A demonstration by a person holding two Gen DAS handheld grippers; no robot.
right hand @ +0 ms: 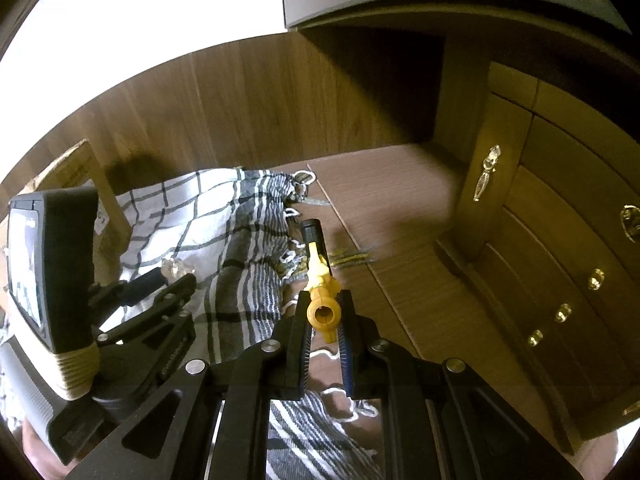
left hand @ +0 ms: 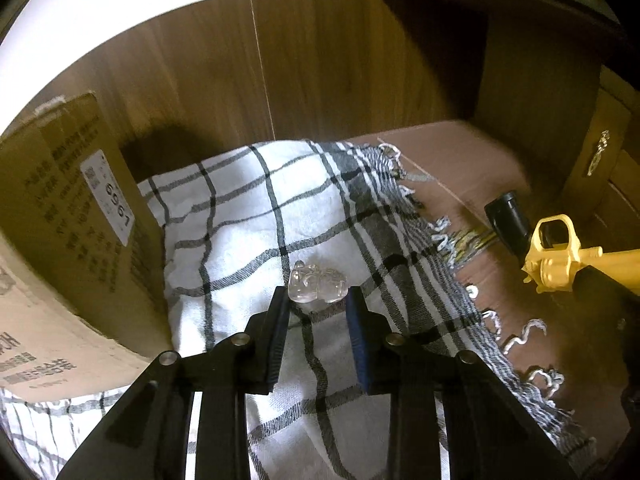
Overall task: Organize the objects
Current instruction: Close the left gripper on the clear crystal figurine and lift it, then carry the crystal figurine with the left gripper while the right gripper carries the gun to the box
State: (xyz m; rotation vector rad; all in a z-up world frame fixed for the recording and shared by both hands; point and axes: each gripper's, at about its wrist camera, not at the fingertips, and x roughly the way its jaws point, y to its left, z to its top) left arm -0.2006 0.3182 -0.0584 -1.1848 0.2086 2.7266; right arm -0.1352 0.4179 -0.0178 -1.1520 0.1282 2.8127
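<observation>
Left tool [left hand: 318,300]: its two black fingers stand a little apart with a small clear glass figurine [left hand: 317,283] between their tips; the pads sit against the figurine's two sides, so the tool is clamped on it.
Clear figurine: it lies at the very tips of the left tool, low over the white cloth with black and grey checks [left hand: 240,216]; whether it rests on the cloth or is lifted off it cannot be told.
Left tool, from the right wrist view [right hand: 176,274]: it reaches in from the left with the figurine [right hand: 176,267] at its tips, above the checked cloth [right hand: 240,240].
Right tool [right hand: 325,316]: its jaws are together on a yellow plastic toy gun with a black end [right hand: 320,280]; the yellow body sits between the pads and the black end points away from the tool.
Toy gun, from the left wrist view [left hand: 560,260]: it hangs to the right of the cloth's fringe, above the brown wood-grain surface [left hand: 460,168], well apart from the figurine.
Cardboard box with a white printed label [left hand: 72,208]: it stands left of the cloth, just beside the cloth's edge.
Wooden cabinet with brass handles [right hand: 560,240]: it stands at the right of the surface [right hand: 400,208].
</observation>
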